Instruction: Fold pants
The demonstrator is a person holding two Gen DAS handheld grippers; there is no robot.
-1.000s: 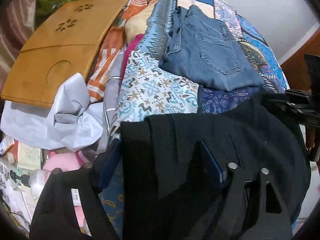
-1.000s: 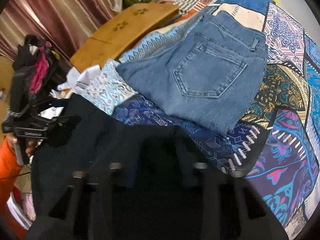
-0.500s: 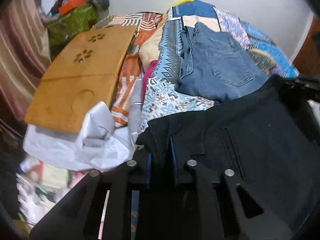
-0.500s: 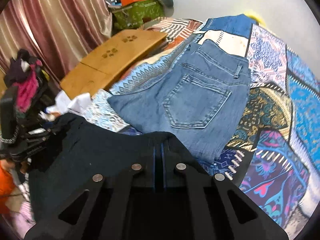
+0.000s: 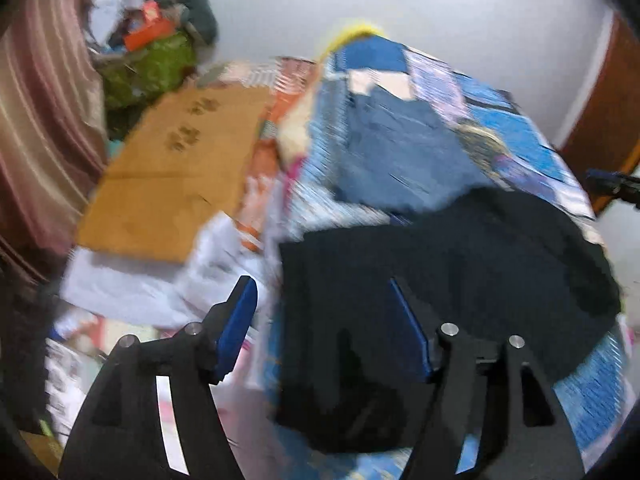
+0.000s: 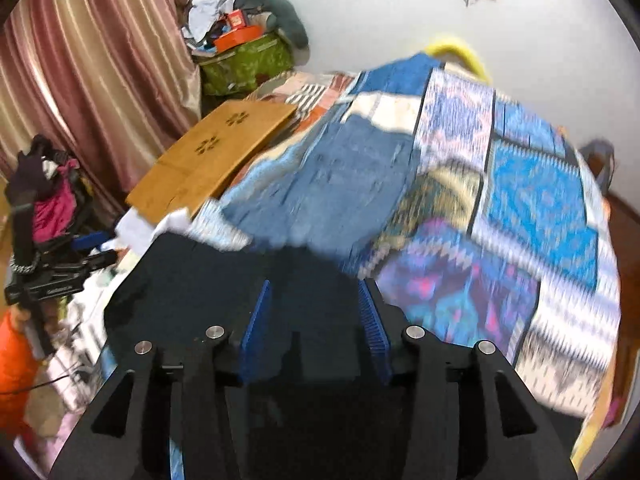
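Black pants (image 5: 460, 264) lie on the bed's patchwork quilt (image 6: 540, 200), folded jeans (image 6: 340, 184) beyond at 12 o'clock, wooden board (image 5: 176, 176) at 10 (both blurred). Left gripper (image 5: 324, 320) and right gripper (image 6: 316, 320) fingers spread, holding nothing.

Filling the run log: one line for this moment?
left gripper: open | right gripper: open | black pants: lying on bed, unheld | jeans: folded behind
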